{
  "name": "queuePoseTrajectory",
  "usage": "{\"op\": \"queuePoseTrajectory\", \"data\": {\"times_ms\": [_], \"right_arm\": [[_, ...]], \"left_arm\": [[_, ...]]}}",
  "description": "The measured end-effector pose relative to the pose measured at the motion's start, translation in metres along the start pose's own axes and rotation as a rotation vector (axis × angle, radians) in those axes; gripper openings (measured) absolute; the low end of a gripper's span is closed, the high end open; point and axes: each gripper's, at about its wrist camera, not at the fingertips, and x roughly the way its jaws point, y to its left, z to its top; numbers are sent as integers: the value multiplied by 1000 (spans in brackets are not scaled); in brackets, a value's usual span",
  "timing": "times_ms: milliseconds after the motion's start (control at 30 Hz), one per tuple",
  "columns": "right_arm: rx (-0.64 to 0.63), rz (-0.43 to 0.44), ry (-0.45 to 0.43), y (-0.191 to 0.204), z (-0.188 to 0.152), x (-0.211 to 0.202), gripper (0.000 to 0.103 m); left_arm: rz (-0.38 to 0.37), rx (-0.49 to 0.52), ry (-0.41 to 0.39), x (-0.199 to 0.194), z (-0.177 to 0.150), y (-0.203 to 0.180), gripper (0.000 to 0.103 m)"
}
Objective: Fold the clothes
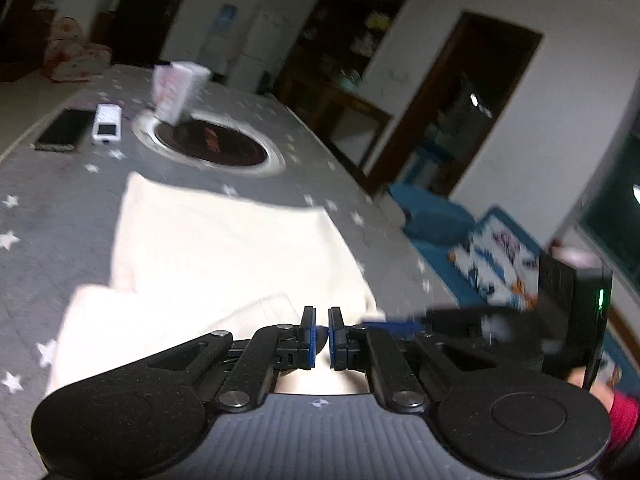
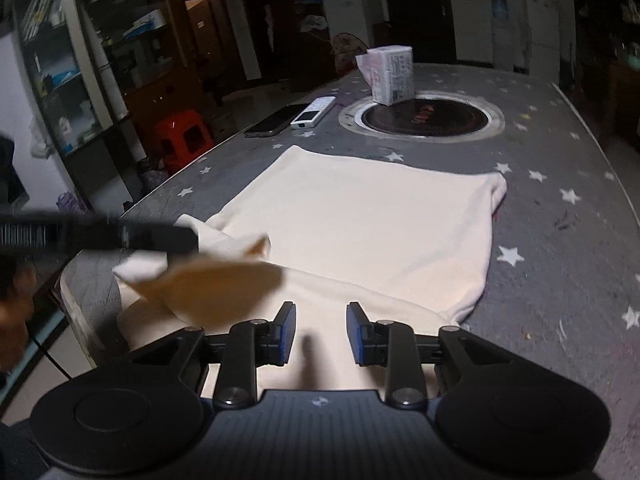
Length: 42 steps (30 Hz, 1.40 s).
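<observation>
Cream garment (image 2: 360,216) lies flat along the table's (image 2: 560,240) near edge. Left gripper (image 1: 322,336), nearly closed, pinches a sleeve flap (image 2: 208,280) and lifts it inward to fold. Right gripper (image 2: 320,334) hovers part-open, empty, over the hem.

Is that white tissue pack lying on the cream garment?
No, the white tissue pack stands at the round black hotplate, well beyond the cream garment.

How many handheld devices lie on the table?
2: a dark phone at the table's left edge and a white remote just right of it. Others may be hidden.
</observation>
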Motion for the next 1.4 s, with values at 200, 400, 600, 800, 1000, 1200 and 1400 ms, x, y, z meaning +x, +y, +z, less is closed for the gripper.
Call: {"op": "queuePoseTrajectory", "data": {"times_ms": [200, 400, 600, 800, 1000, 1200, 1400], "right_arm": [[33, 30, 25, -3, 3, 7, 27], [15, 76, 53, 13, 9, 25, 27], [2, 101, 69, 28, 12, 49, 27], [-7, 84, 55, 37, 13, 57, 15], [-22, 65, 14, 40, 22, 43, 7], [-92, 21, -50, 47, 42, 16, 3], [-69, 40, -29, 39, 51, 11, 7]], "left_arm": [[-11, 73, 77, 6, -15, -2, 23], [91, 142, 28, -20, -22, 12, 43], [261, 131, -22, -55, -30, 44, 54], [362, 109, -14, -77, -41, 68, 62], [376, 132, 30, -70, -51, 71, 69], [376, 137, 38, -57, -52, 66, 69], [394, 170, 47, -50, -56, 62, 69]]}}
